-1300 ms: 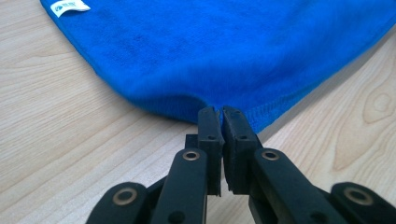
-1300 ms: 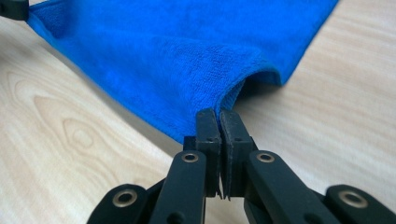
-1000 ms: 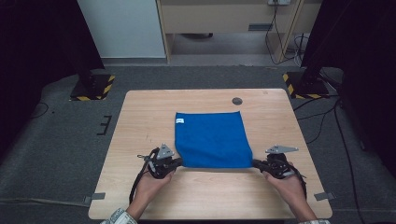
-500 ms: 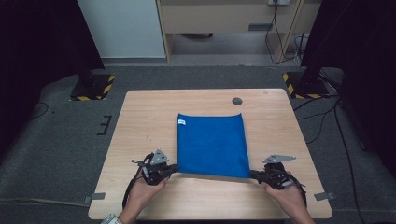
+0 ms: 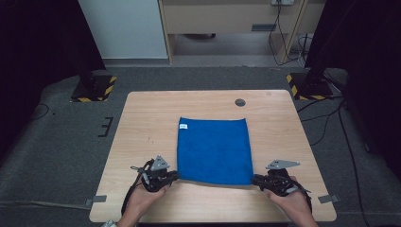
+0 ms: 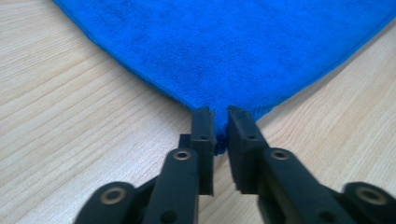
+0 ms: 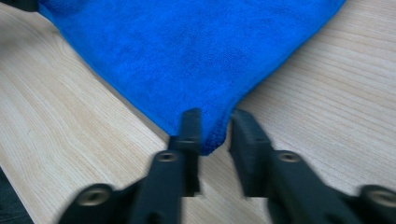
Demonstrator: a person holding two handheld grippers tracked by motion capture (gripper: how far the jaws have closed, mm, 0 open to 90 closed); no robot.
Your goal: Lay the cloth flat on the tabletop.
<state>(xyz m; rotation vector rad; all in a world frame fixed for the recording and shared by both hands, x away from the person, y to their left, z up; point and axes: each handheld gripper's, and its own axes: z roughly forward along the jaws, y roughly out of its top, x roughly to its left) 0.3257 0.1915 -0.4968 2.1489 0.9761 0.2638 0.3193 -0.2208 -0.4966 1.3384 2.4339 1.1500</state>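
High view: blue cloth (image 5: 213, 150) flat on the table (image 5: 142, 123), left gripper (image 5: 173, 177) and right gripper (image 5: 257, 180) at its near corners. Left gripper view: jaws just opening, corner loose between. Right gripper view: blurred, seemingly likewise released.

Blue cloth (image 5: 213, 150) looks a soft, matt, napped terry; table (image 5: 142, 127) pale, smooth wood-grain laminate.

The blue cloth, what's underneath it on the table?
The cloth lies flat on the wooden table, which shows all round it. No bump suggests anything beneath, but the covered patch itself cannot be seen. A small white tag sits on top at its far left corner.
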